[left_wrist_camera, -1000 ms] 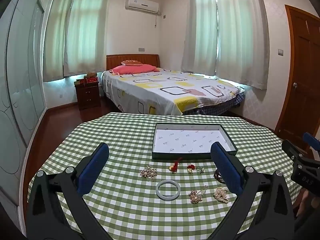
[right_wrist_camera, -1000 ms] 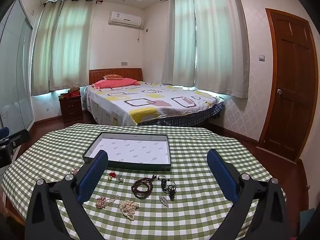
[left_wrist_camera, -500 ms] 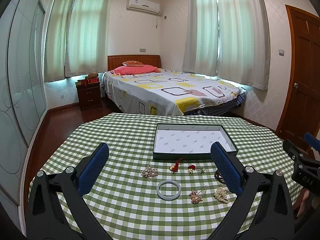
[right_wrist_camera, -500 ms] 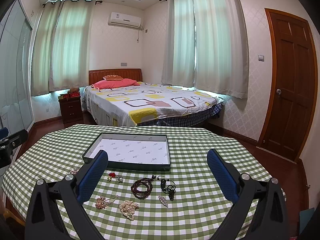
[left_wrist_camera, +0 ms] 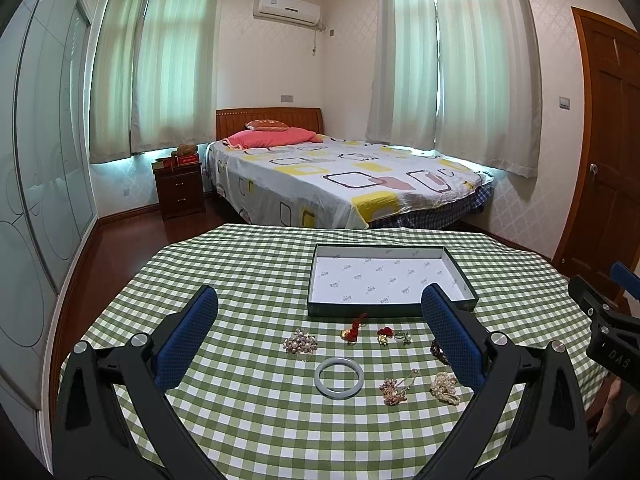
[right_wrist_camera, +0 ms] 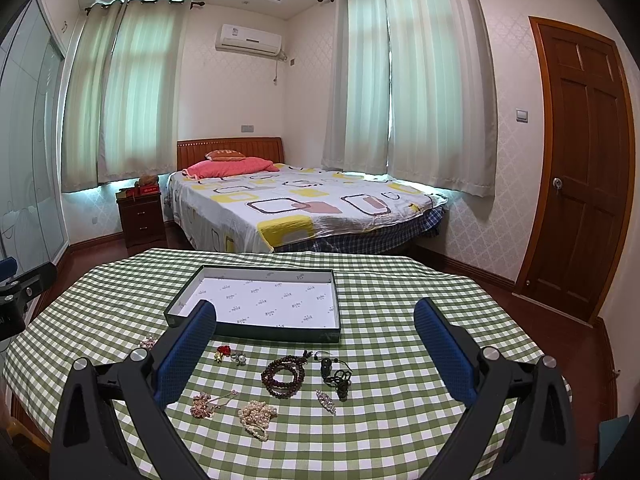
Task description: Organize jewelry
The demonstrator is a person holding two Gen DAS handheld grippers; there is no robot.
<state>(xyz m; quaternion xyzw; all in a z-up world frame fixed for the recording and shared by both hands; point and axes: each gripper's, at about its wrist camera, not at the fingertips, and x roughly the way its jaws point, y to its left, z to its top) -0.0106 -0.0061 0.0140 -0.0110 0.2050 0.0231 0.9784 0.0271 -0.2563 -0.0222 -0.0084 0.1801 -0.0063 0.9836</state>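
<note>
Soft greenish daylight glows through the curtains (left_wrist_camera: pixel 168 60), frames sharp, with fisheye bending and dark corners.

trays: 1 (left_wrist_camera: pixel 390 311), dark rim, white lining
bangles: 1 (left_wrist_camera: pixel 339 372)
pearl clusters: 2 (left_wrist_camera: pixel 300 343) (right_wrist_camera: pixel 256 417)
dark bead strands: 1 (right_wrist_camera: pixel 282 375)
black cord pieces: 1 (right_wrist_camera: pixel 337 374)
red knot charms: 1 (left_wrist_camera: pixel 353 327)
grippers: 2 (left_wrist_camera: pixel 319 344) (right_wrist_camera: pixel 315 354)

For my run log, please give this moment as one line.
left gripper: open, empty | right gripper: open, empty | tray: empty | jewelry on tablecloth
</note>
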